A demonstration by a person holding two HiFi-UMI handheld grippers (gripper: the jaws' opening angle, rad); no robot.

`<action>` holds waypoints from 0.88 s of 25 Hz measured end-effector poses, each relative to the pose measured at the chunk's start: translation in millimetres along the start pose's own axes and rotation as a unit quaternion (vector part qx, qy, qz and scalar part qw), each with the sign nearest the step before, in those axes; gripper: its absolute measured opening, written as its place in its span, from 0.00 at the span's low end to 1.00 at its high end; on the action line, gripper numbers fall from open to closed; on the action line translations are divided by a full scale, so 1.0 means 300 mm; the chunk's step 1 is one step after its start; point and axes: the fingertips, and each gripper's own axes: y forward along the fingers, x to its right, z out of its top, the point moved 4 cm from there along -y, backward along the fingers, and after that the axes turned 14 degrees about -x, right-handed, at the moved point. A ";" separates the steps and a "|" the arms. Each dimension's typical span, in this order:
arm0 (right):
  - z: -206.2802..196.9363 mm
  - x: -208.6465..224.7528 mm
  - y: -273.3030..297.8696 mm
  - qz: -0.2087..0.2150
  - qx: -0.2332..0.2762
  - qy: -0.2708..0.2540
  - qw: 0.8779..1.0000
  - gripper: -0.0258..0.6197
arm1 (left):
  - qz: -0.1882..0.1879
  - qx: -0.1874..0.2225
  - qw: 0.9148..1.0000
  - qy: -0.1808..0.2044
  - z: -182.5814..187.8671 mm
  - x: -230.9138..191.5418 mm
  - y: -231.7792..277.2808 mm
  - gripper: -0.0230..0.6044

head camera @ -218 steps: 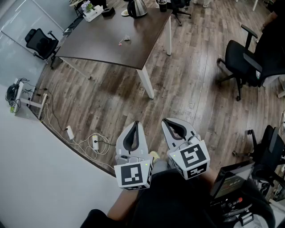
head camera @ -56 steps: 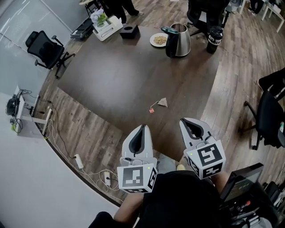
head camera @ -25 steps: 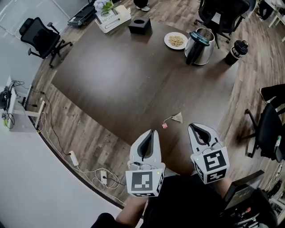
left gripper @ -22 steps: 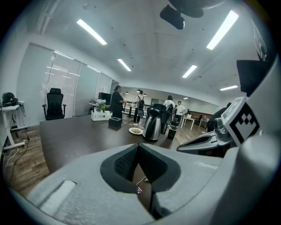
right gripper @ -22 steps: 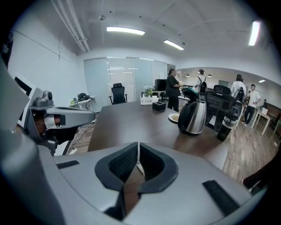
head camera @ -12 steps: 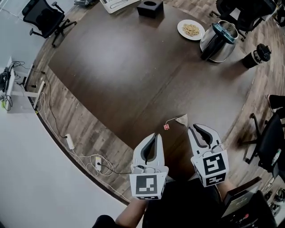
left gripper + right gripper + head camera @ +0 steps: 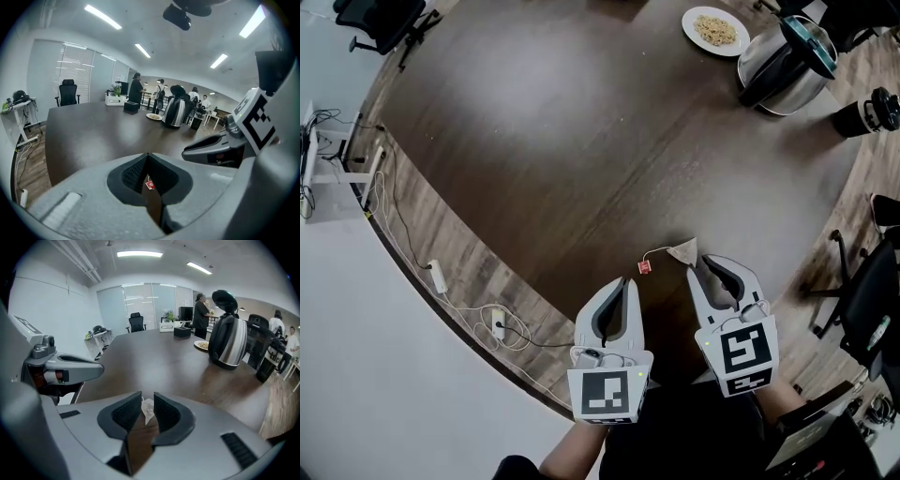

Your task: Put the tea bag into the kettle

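Observation:
A pale triangular tea bag (image 7: 682, 249) lies near the front edge of the dark table (image 7: 534, 141), its string running left to a red tag (image 7: 644, 268). My right gripper (image 7: 705, 264) is just short of the bag, jaws slightly open; in the right gripper view the tea bag (image 7: 148, 409) shows in the gap between them. My left gripper (image 7: 621, 283) is shut on nothing, just behind the tag, and the red tag (image 7: 150, 184) shows under its tips. The steel kettle (image 7: 787, 66) stands far back on the right with its lid up.
A white plate of food (image 7: 716, 28) sits left of the kettle, and a black bottle (image 7: 872, 112) to its right. An office chair (image 7: 872, 300) stands to the right of the table. Cables and a power strip (image 7: 436, 277) lie on the wood floor to the left. People stand beyond the table (image 7: 136, 89).
The view and both grippers have moved forward to the table. The tea bag, earlier well ahead of the right gripper, now lies at its tips.

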 end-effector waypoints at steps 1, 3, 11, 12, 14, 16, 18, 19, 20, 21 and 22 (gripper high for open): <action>0.000 0.001 0.012 0.002 -0.002 -0.002 1.000 0.17 | 0.001 -0.003 1.000 -0.004 -0.005 -0.001 0.008 0.04; -0.002 0.002 0.034 0.007 -0.005 -0.001 1.000 0.17 | 0.003 -0.010 1.000 -0.012 -0.014 -0.005 0.022 0.04; -0.022 -0.008 0.099 0.008 -0.019 -0.007 1.000 0.17 | 0.007 -0.022 1.000 -0.015 -0.046 -0.017 0.057 0.04; -0.023 -0.008 0.107 0.009 -0.019 -0.005 1.000 0.17 | 0.008 -0.022 1.000 -0.015 -0.048 -0.017 0.062 0.04; -0.024 -0.006 0.120 0.013 -0.021 0.000 1.000 0.17 | 0.008 -0.024 1.000 -0.017 -0.055 -0.015 0.070 0.04; -0.026 -0.004 0.127 0.012 -0.023 0.004 1.000 0.17 | 0.006 -0.027 0.999 -0.019 -0.063 -0.012 0.077 0.04; -0.030 0.001 0.133 0.008 -0.026 0.007 1.000 0.15 | 0.005 -0.029 0.999 -0.020 -0.067 -0.011 0.084 0.04; -0.033 0.005 0.136 0.007 -0.028 0.008 1.000 0.14 | 0.005 -0.029 0.999 -0.021 -0.068 -0.011 0.087 0.04; -0.035 0.008 0.138 0.005 -0.028 0.009 1.000 0.12 | 0.005 -0.029 0.999 -0.021 -0.069 -0.010 0.090 0.04; -0.037 0.011 0.139 0.004 -0.029 0.010 1.000 0.11 | 0.005 -0.030 0.999 -0.021 -0.069 -0.009 0.093 0.04; -0.039 0.014 0.139 0.004 -0.029 0.010 1.000 0.10 | 0.004 -0.030 0.999 -0.021 -0.069 -0.007 0.095 0.04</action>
